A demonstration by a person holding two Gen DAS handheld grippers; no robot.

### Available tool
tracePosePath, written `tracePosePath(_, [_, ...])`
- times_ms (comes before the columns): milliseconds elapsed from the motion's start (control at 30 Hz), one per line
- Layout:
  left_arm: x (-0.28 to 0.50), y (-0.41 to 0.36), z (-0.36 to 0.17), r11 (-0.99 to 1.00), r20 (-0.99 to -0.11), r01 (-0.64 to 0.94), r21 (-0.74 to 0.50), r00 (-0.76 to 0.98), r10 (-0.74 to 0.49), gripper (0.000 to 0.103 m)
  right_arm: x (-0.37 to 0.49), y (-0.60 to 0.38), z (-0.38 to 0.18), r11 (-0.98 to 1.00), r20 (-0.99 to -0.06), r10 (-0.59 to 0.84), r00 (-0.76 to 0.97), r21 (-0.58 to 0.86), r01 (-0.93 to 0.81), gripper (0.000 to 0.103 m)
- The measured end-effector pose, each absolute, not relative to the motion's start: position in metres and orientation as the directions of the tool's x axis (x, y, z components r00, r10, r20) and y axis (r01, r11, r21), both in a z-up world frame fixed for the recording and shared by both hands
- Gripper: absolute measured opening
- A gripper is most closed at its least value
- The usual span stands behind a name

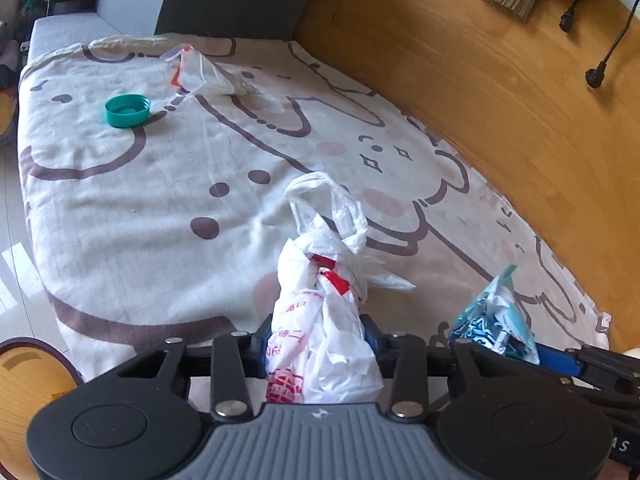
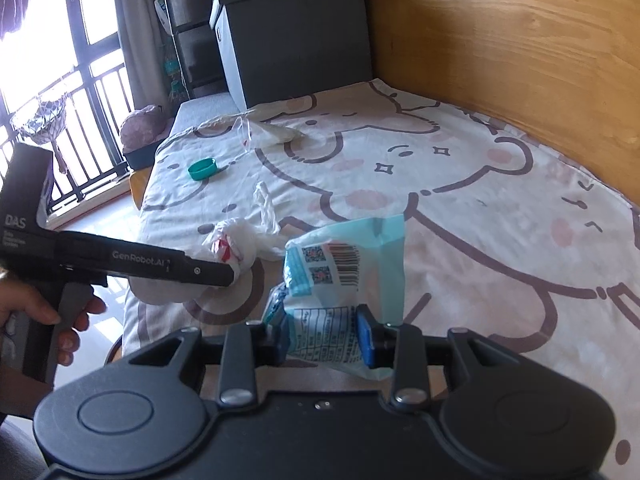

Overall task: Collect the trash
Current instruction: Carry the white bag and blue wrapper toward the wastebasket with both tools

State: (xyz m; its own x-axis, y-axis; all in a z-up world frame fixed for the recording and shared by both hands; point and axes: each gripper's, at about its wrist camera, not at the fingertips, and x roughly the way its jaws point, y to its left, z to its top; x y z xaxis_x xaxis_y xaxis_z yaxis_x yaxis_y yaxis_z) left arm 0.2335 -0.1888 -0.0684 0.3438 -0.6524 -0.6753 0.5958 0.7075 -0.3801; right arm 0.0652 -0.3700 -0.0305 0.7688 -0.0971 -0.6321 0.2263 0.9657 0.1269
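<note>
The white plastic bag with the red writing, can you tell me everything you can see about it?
The white plastic bag is thin, crinkly and bunched up, with red print and a loop handle sticking up at its knotted top. It lies above the cartoon bedsheet, pinched between the left gripper fingers. Nearby on its right is a blue wrapper.

Cartoon-print sheet (image 1: 160, 208) spread flat beside wooden wall (image 1: 480, 80); dark storage box (image 2: 296, 32) at far end; barred window (image 2: 60, 80) with curtain (image 2: 132, 20) beyond.
</note>
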Motion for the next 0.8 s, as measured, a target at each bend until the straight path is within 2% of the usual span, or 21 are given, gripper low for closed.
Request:
tracePosePath(300, [0.216, -0.159, -0.040, 0.735, -0.597, 0.574, -0.361, 0.464, -0.655, 0.039, 0.072, -0.365, -0.024, 0.961, -0.609, -0.134, 0.782, 0.113, 0.253, 0.033])
tracePosePath(800, [0.211, -0.076, -0.008, 0.837, -0.532, 0.455, -0.304, 0.648, -0.546, 0.039, 0.122, -0.318, 0.005, 0.972, -0.543, -0.116, 0.832, 0.110, 0.208, 0.033])
